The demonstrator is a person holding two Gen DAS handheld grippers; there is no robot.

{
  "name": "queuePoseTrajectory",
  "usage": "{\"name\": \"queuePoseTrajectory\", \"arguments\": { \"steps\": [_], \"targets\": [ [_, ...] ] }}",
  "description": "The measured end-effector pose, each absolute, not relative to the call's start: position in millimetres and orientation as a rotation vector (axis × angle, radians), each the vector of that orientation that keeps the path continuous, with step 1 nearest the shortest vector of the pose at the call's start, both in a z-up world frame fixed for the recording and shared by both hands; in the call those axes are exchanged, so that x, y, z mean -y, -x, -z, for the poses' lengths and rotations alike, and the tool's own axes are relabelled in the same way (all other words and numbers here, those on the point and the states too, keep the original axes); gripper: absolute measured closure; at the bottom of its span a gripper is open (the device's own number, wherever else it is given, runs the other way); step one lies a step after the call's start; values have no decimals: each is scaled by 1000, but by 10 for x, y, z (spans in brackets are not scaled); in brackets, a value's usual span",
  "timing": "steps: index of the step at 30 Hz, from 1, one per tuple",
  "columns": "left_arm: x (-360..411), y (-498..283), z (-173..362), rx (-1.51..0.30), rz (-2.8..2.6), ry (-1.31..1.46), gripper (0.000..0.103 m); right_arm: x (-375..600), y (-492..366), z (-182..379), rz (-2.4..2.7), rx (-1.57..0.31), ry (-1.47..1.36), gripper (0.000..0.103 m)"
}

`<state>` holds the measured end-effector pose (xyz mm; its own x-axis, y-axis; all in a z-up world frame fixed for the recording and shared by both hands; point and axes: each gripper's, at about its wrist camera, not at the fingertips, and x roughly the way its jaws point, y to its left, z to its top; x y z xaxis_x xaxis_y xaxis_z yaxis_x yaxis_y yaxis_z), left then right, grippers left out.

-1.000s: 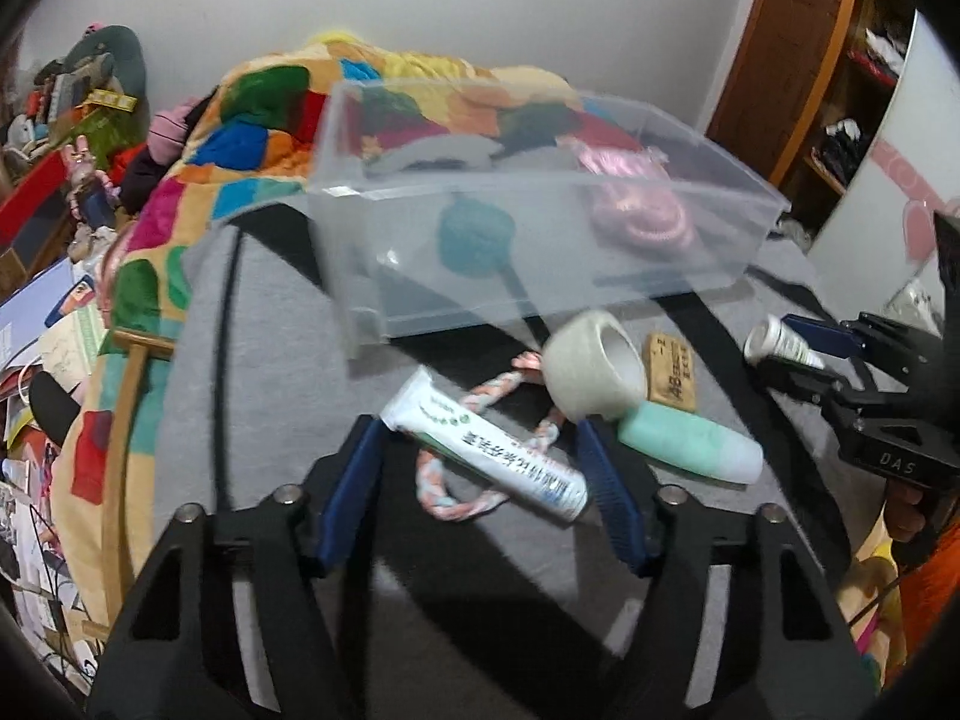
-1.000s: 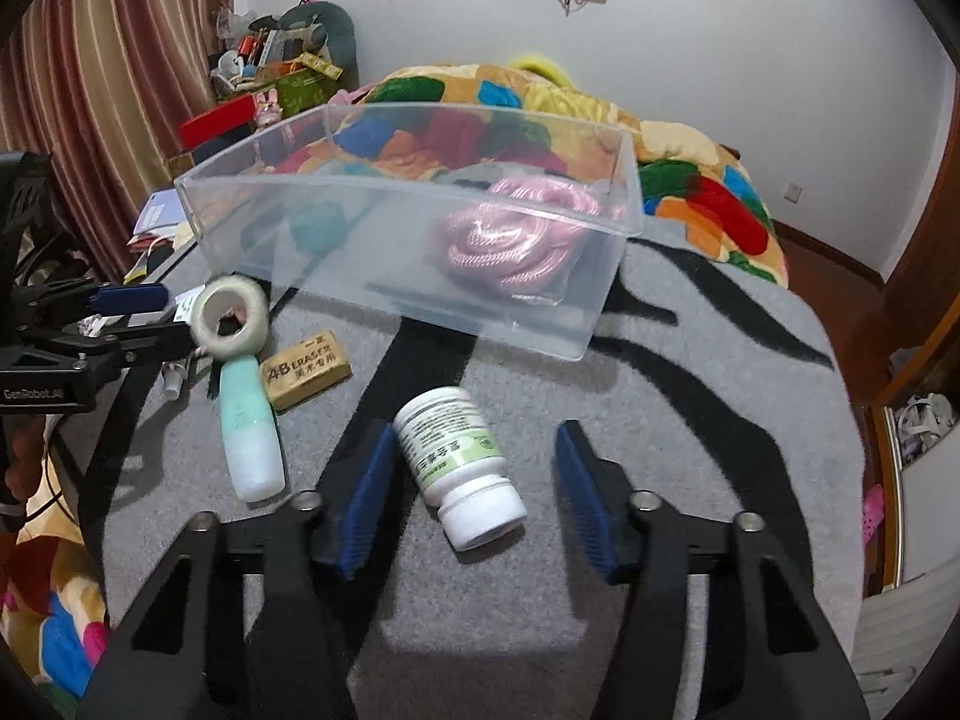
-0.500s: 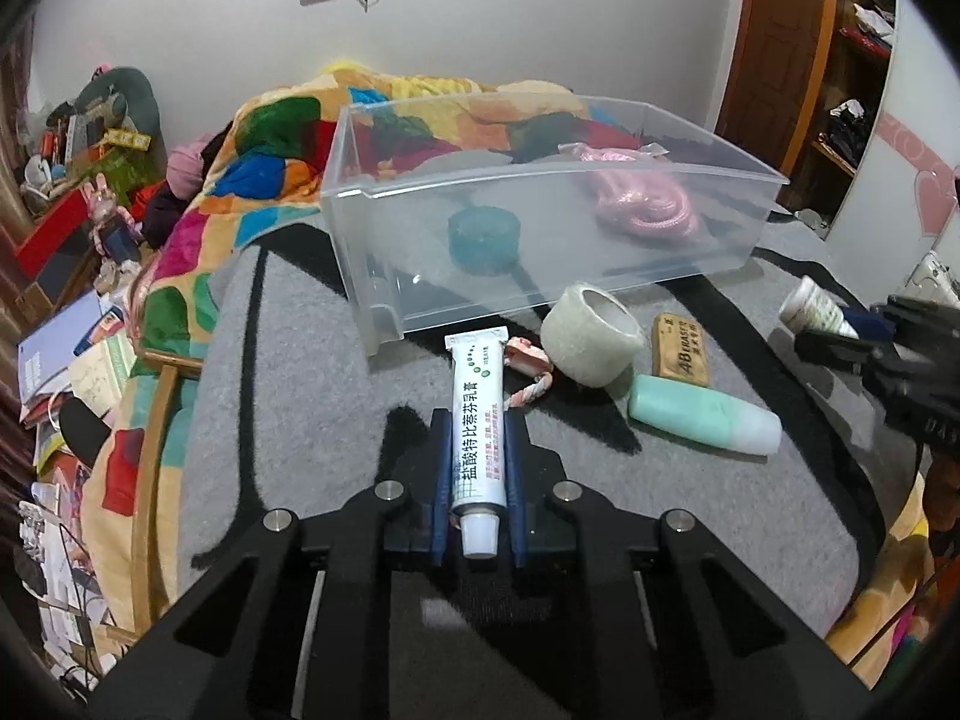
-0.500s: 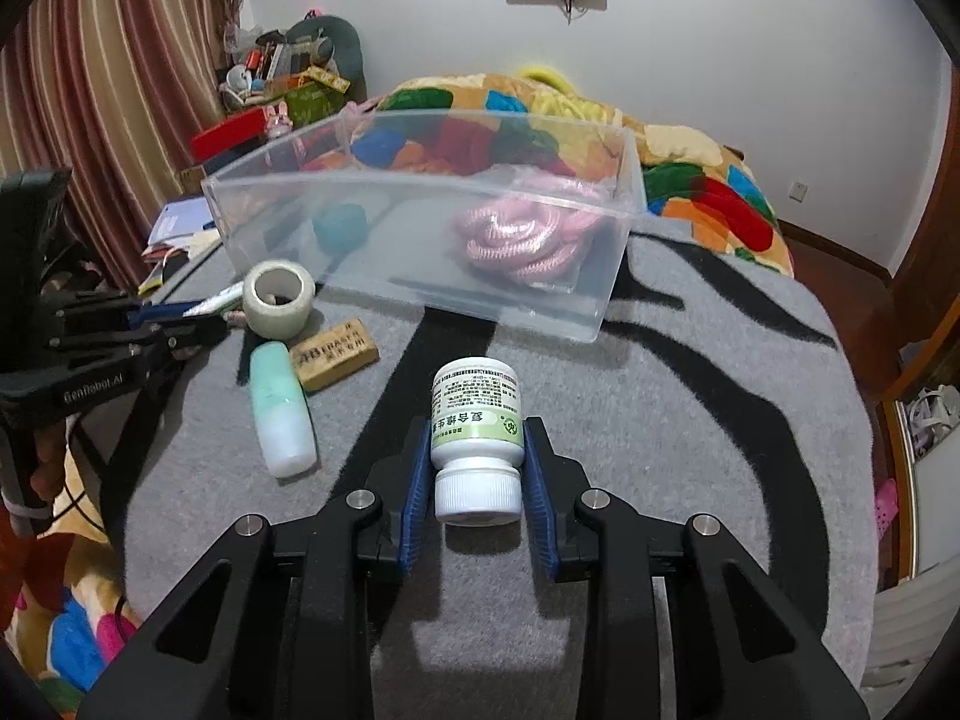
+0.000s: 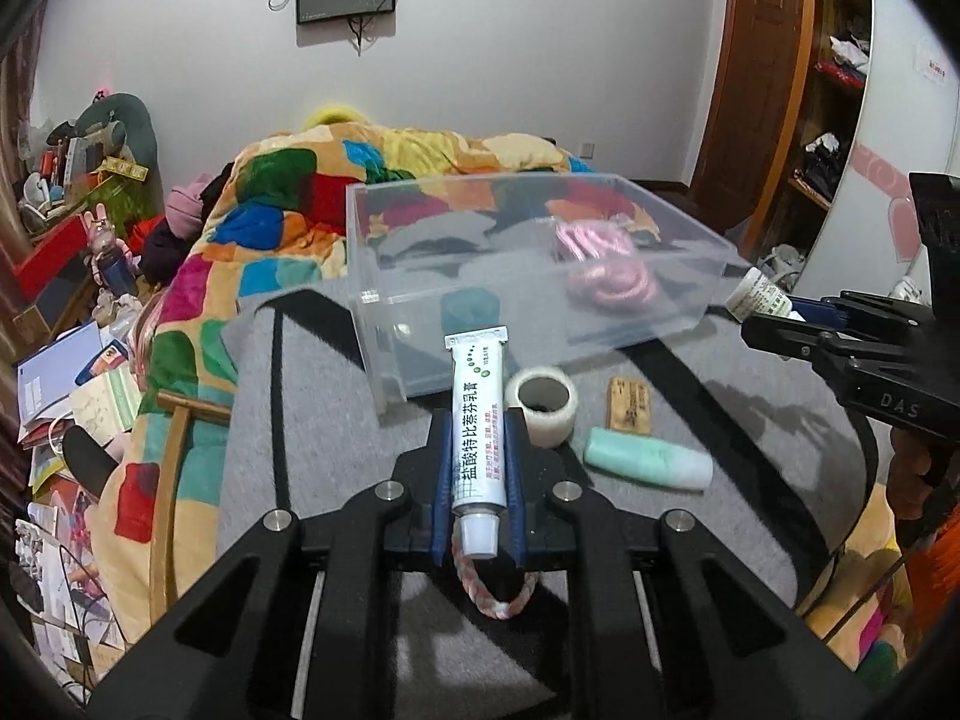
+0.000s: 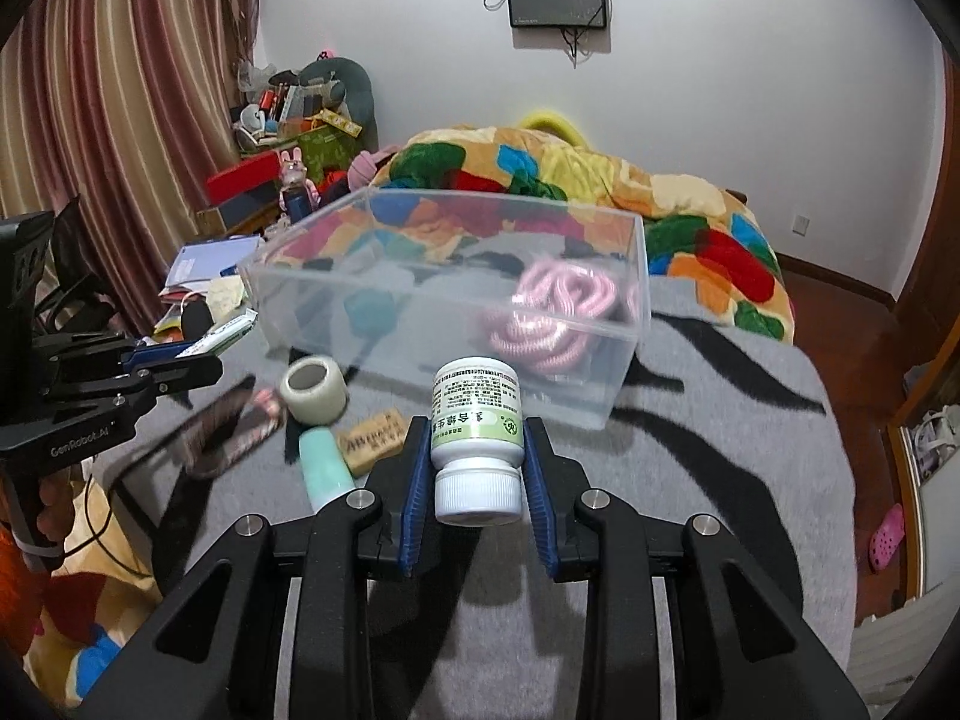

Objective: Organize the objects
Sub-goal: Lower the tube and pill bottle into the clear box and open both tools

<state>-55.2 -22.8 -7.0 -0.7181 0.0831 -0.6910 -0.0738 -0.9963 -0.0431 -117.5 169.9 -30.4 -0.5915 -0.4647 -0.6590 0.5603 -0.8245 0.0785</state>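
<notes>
The left tool [image 5: 478, 468] clamps an ointment tube [image 5: 476, 420], the right tool [image 6: 477, 456] a pill bottle [image 6: 476, 414], both lifted before the clear bin [image 6: 624, 378]. Carry each level over its rim, then release.

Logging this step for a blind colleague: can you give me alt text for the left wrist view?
The left gripper is shut on a white ointment tube, cap toward the camera, raised above a grey rug. Ahead sits a clear plastic bin holding a pink coiled cord; a tape roll, eraser and mint-green tube lie on the rug.
</notes>
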Motion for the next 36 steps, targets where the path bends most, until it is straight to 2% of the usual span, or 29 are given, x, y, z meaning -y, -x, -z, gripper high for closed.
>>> {"name": "queuePoseTrajectory", "arguments": {
  "steps": [14,25,33,36],
  "targets": [
    [290,1204,-219,41,-2868,1102,88,-1360,1784,-19,2429,-133,-893,76],
    [319,1801,-19,56,-2822,1264,88,-892,2315,270,2349,-223,-1088,76],
    [310,1888,117,37,-2796,1323,88,-776,2347,442,2288,-262,-1149,76],
    [311,1851,86,46,-2793,1314,83,-778,2309,411,2277,-262,-1149,75]
  ]
}}
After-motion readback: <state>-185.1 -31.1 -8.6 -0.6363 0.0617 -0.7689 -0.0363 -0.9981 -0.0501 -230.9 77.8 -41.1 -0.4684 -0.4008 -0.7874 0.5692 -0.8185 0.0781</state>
